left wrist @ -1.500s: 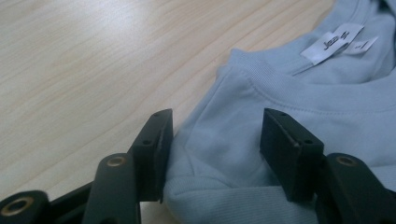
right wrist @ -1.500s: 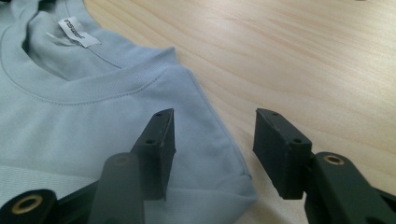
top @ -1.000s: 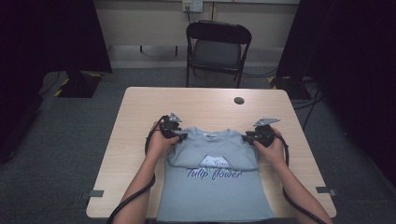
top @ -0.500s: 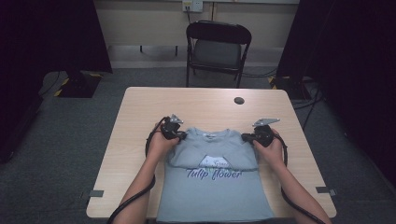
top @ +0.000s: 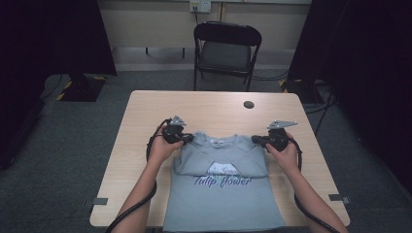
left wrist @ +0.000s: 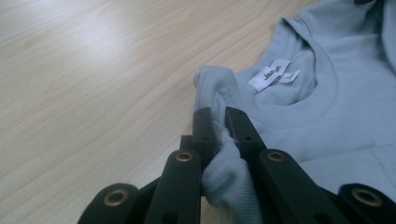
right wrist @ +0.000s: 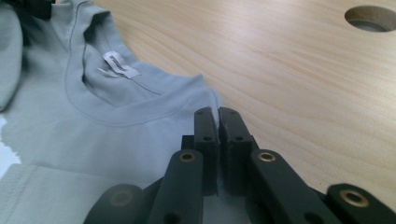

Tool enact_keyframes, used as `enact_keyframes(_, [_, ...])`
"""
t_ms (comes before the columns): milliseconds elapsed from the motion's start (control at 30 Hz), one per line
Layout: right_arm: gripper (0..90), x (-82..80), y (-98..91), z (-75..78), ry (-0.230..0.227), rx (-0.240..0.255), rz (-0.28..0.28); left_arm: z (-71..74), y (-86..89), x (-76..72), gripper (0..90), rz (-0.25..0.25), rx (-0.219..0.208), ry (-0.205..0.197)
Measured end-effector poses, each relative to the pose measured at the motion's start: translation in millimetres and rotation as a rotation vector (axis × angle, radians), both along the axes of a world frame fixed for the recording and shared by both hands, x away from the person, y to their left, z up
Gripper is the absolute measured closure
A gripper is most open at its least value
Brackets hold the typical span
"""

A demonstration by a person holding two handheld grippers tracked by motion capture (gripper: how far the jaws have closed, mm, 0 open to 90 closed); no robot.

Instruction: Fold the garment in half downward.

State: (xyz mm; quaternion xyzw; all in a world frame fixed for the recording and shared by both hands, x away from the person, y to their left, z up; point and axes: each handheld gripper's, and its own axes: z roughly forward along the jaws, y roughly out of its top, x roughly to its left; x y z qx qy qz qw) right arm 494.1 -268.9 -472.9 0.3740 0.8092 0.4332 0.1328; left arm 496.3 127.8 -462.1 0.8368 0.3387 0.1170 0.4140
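A light blue T-shirt [top: 223, 194] printed "Tulip flower" lies face up on the wooden table [top: 214, 104], its hem toward the person and its sleeves folded in. My left gripper [top: 188, 139] is at the shirt's left shoulder. In the left gripper view its jaws [left wrist: 217, 114] are shut on a bunched fold of the T-shirt [left wrist: 327, 116], beside the collar label [left wrist: 274, 73]. My right gripper [top: 255, 140] is at the right shoulder. In the right gripper view its jaws [right wrist: 218, 114] are pressed together on the edge of the T-shirt [right wrist: 93, 126], with cloth showing between them.
A round cable hole [top: 248, 104] is in the table's far right part, also seen as the hole [right wrist: 371, 17] in the right gripper view. A black folding chair [top: 227, 48] stands beyond the far edge. Bare wood lies beyond the collar.
The left gripper has lifted slightly with the shirt's shoulder in it. The right hand has stayed in place at the other shoulder.
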Motion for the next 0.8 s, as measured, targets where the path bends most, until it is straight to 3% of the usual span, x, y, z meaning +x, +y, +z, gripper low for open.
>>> enact_keyframes(200, [87.4, -13.0, 1.0, 13.9, -0.025, 0.000, 0.039, 10.1, 2.2, -10.1, 83.2, -0.020, -0.035, -0.017])
enact_keyframes(500, [87.6, -39.8, -5.7, 33.2, -0.065, 0.047, 0.097, 20.7, 7.2, -30.4, 83.0, -0.056, -0.093, -0.026])
enact_keyframes(800, [87.7, -66.4, -11.8, 33.2, -0.056, 0.069, 0.154, 18.5, 9.3, -55.6, 83.0, -0.092, -0.098, -0.022])
